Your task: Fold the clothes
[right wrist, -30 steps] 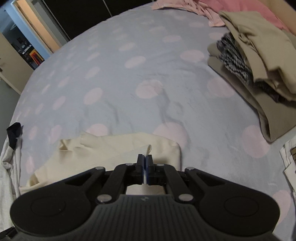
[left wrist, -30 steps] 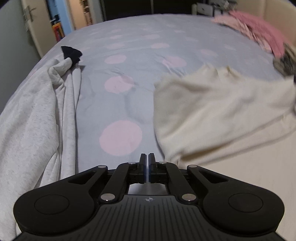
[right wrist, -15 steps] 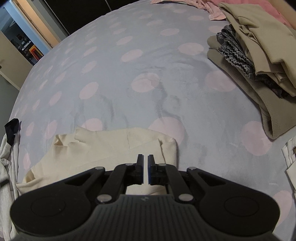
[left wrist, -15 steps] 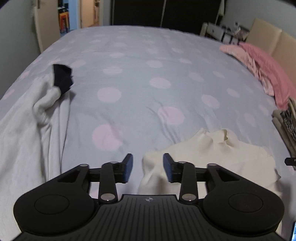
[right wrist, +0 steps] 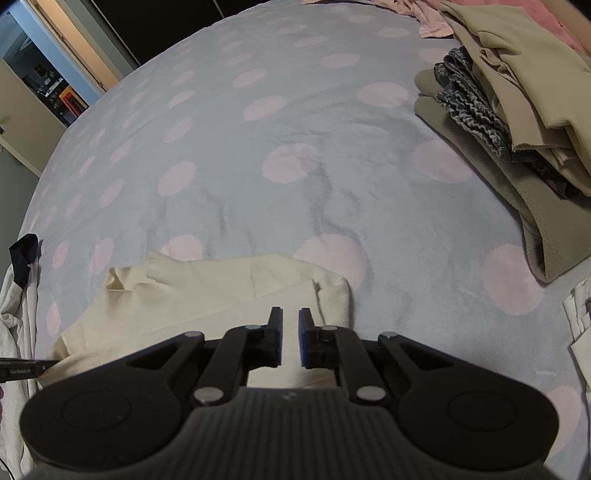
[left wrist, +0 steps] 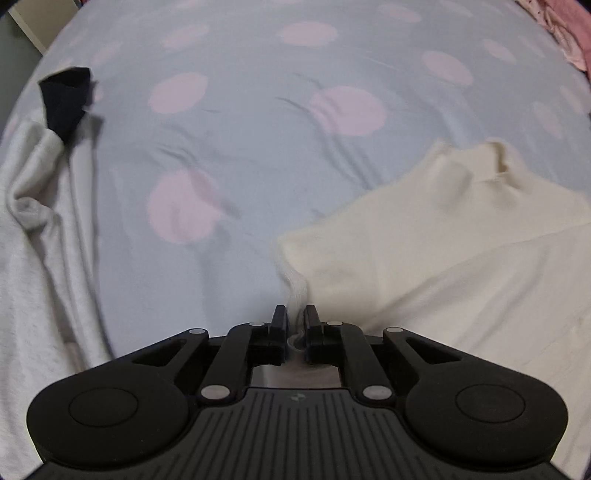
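A cream top (left wrist: 424, 251) lies partly folded on the grey bedspread with pink dots (left wrist: 258, 129). My left gripper (left wrist: 295, 314) is shut on the top's left edge, with a fold of cream cloth pinched between the fingers. In the right wrist view the cream top (right wrist: 221, 291) lies flat in front of my right gripper (right wrist: 290, 317), which hovers over its near right part with its jaws a little apart and nothing between them. The left gripper's tip shows at the top's left edge (right wrist: 44, 367).
A light grey garment with a dark cuff (left wrist: 44, 221) lies at the left. A stack of folded beige and patterned clothes (right wrist: 517, 122) sits at the right. Pink cloth (left wrist: 569, 29) lies at the far right. A doorway (right wrist: 48, 74) is beyond the bed.
My left gripper dropped to the top's left edge and shut on it after being wide open. My right gripper let go of the cloth and opened slightly.
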A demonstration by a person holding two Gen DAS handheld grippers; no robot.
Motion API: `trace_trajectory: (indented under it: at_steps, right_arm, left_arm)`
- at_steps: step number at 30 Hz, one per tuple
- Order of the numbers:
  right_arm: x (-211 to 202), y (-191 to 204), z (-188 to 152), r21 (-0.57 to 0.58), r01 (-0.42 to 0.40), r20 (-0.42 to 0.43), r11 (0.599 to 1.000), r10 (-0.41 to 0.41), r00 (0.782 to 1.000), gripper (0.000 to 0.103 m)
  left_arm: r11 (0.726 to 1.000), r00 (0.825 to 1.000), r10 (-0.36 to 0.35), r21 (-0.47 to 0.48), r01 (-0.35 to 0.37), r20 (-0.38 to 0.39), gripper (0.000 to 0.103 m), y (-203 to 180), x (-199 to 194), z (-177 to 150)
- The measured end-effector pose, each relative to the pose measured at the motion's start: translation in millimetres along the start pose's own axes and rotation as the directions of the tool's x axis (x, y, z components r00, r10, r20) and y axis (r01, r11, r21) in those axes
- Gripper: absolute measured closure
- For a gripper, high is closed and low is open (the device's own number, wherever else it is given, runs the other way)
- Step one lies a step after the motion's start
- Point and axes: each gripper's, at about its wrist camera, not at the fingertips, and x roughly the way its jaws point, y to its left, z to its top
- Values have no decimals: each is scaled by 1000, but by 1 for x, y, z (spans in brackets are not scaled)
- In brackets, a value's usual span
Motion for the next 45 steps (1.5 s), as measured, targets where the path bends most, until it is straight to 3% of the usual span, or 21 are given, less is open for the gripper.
trace_trajectory:
  at_steps: [4,10,12,14,16,21,27,30,41,45]
  right_arm:
    - [0,-2,0,-2,9,-3,1000,-9,1000,92]
    - [1,-3,0,-7,22,-6,1000,-22,1000,92]
    - [1,-3,0,-3,30,-6,1000,-30,1000,91]
    - [1,-4,0,0,31,-8,1000,-31,999,90]
    - [1,-5,0,2,23,-13,1000,-23,1000,83]
    - [8,-8,-4,15,-4,-62,1000,5,998,78]
    - [19,-13,-17,52,3,-131,999,4,991,78]
    - [20,-13,-23,46,23,-136,999,-16,991,71]
    - [33,-18,-28,136,-30,-177,990,54,983,70]
    - [34,-24,-27,177,-16,-165,984,46,985,71]
  left_arm:
    - [993,1000,-5,-118,8,25,99,39,-1,-1]
    - [969,994,-11,-245,38,110,97,57,8,-6]
    - [962,985,79,-270,-34,155,96,58,2,-8]
    - [960,965,168,-258,-113,203,96,59,-7,-11]
    - [962,964,146,-258,-86,221,95,64,-15,-17]
    - [988,964,56,-157,-15,262,75,55,-30,-54]
    - [999,960,-38,24,32,277,71,33,-38,-107]
    - [996,951,-53,84,29,306,58,24,-43,-127]
    - [945,939,-159,321,56,305,58,-21,-34,-158]
    - [926,938,-73,373,-63,339,62,-33,-28,-165]
